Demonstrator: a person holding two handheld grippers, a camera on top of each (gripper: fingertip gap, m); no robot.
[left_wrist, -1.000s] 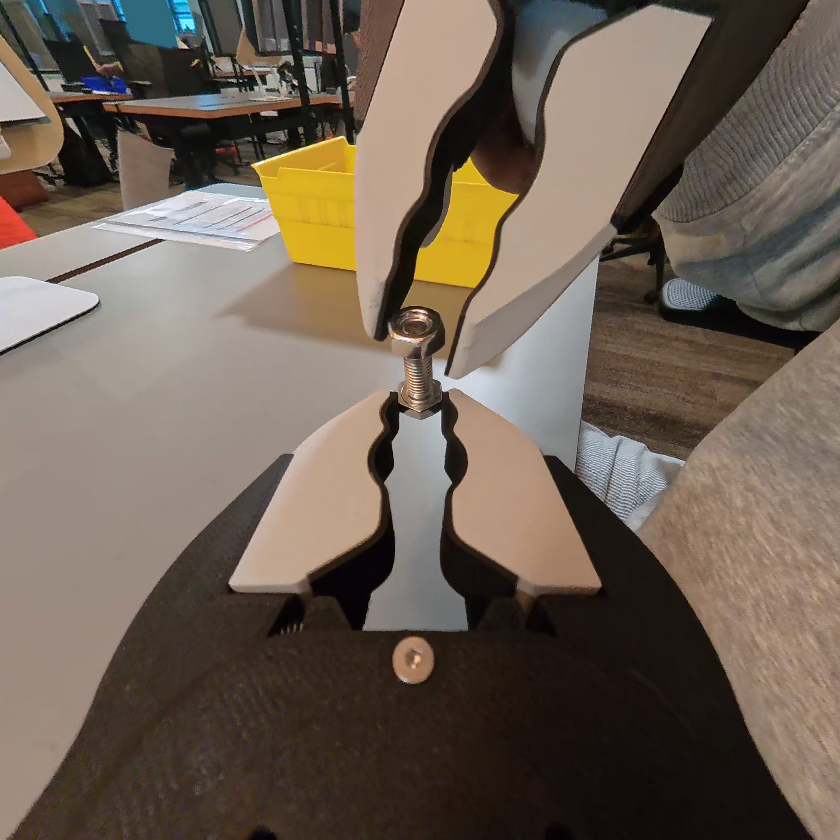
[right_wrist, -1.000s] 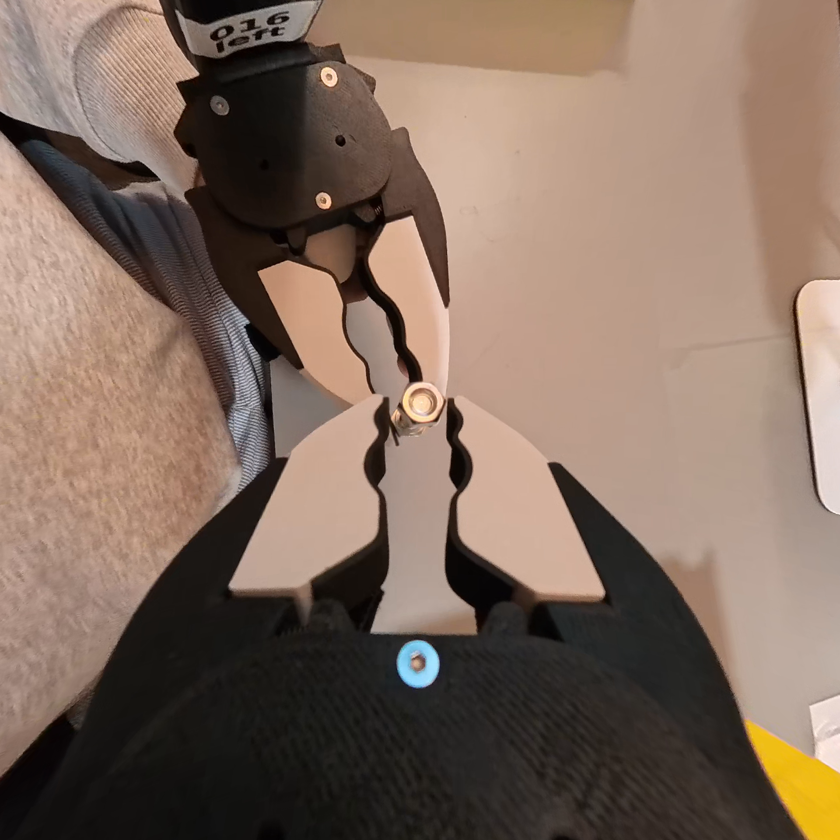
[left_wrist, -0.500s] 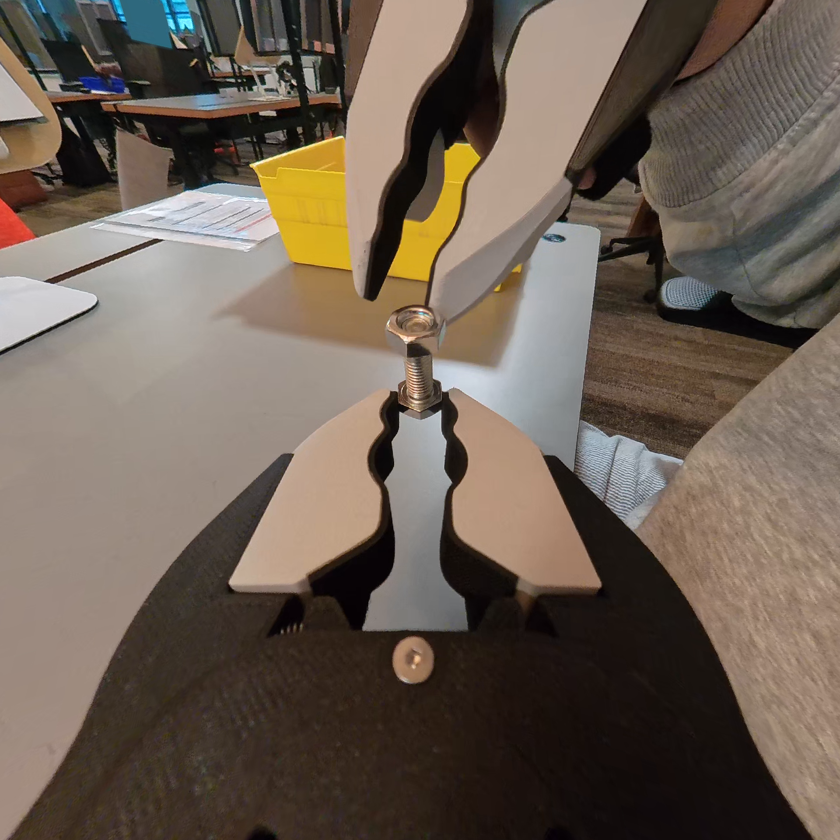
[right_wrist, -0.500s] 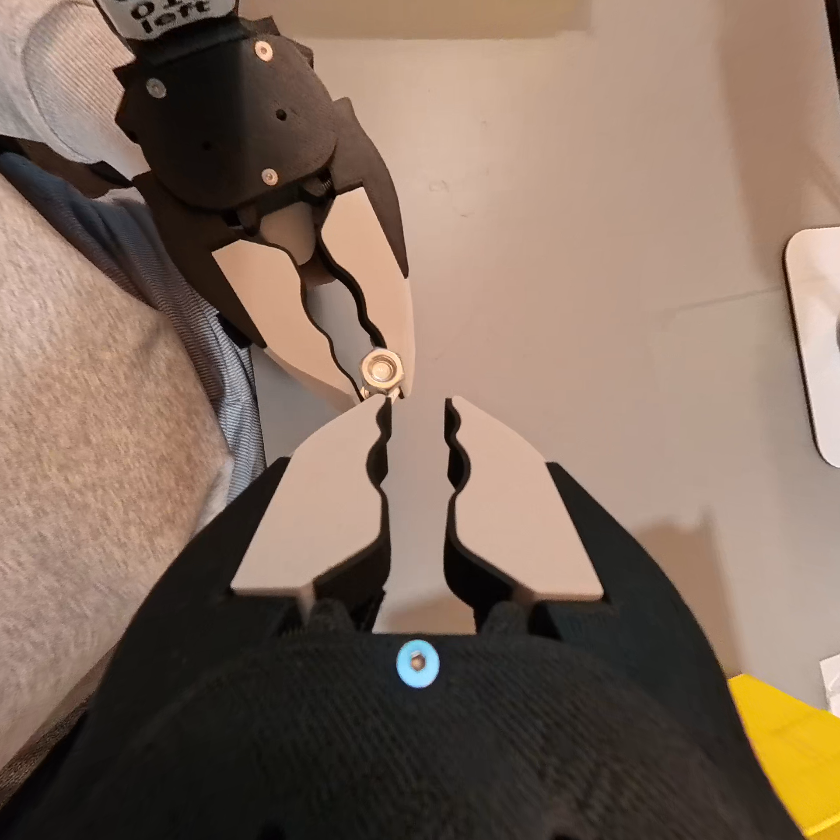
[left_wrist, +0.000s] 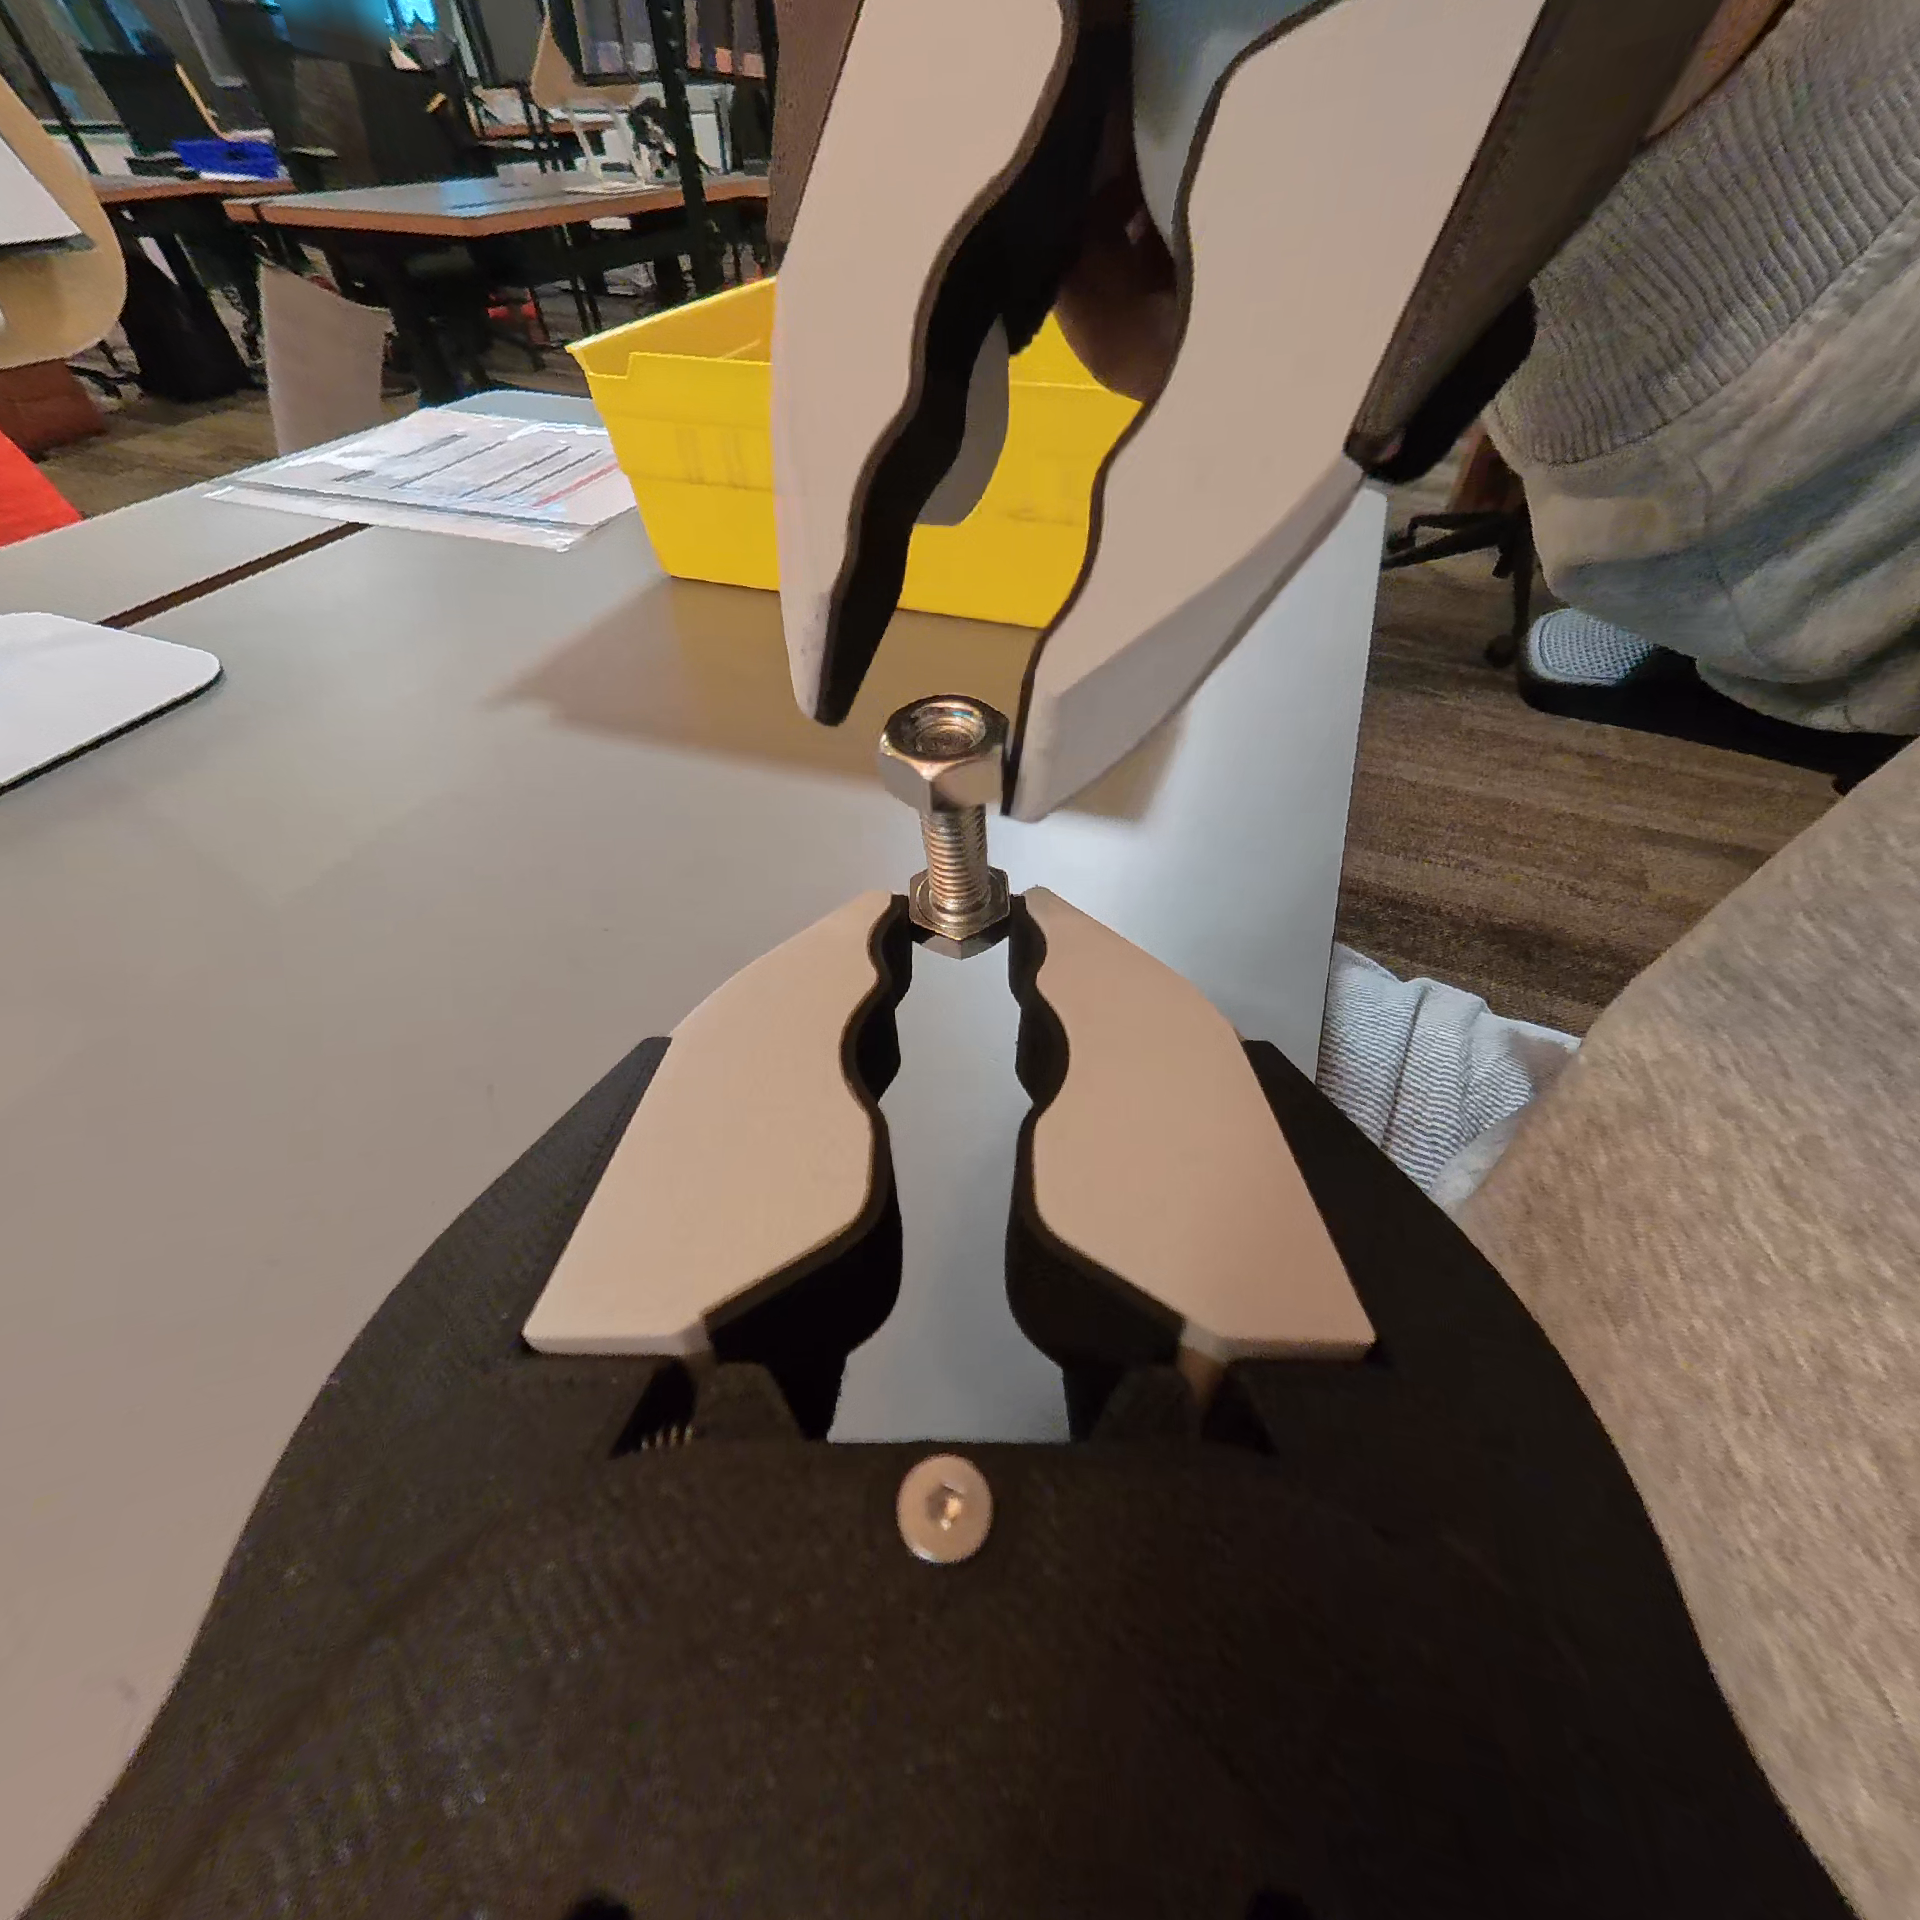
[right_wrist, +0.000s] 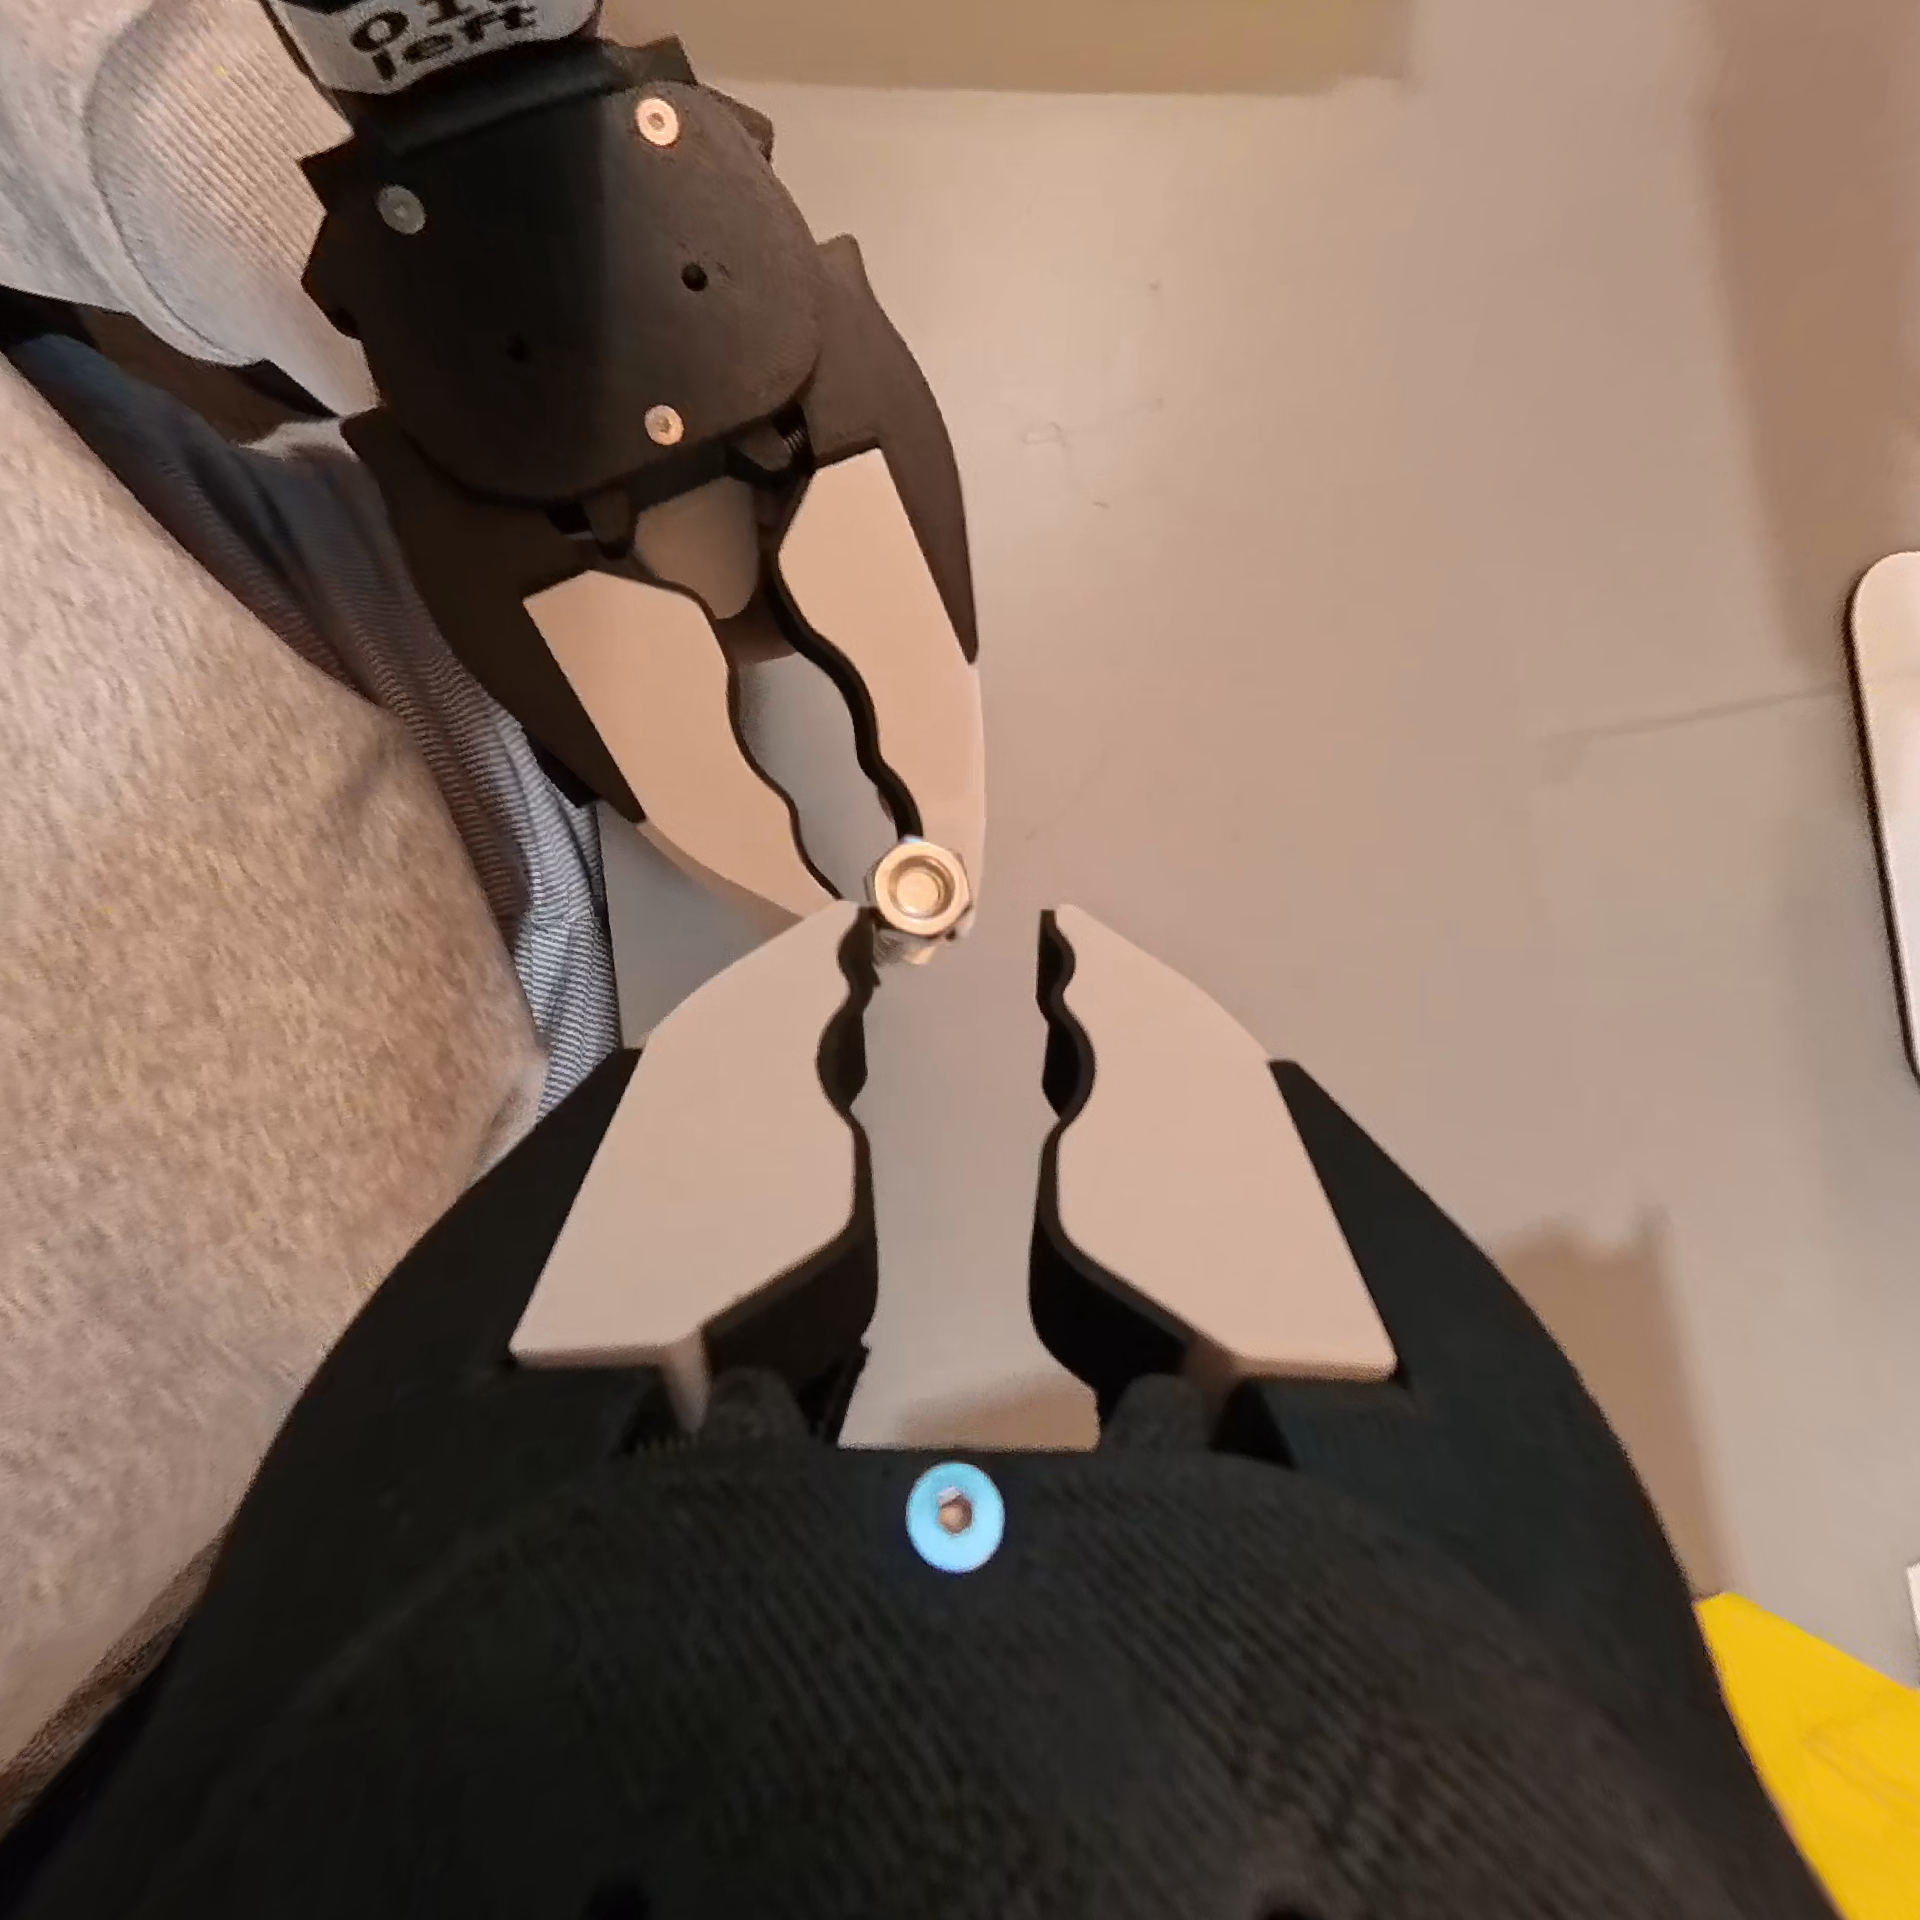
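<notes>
My left gripper is shut on the lower hex end of a steel bolt and holds it upright above the grey table. A hex nut sits at the top of the threaded shaft. My right gripper comes down from above, open, with its fingers on either side of the nut. One finger touches the nut's right side; the other is a little apart. In the right wrist view the nut lies between my right gripper's tips, nearer the left one, with the left gripper beyond it.
A yellow bin stands behind on the table, with papers in a clear sleeve to its left and a white pad at the far left. The table edge runs close on the right, with a person's grey clothing beside it. Less than 4 cm separates the two grippers' tips.
The right gripper held the nut a second ago, then opened and lifted off to the side. Now it is back down around the nut, open wider. The left gripper stayed still.
</notes>
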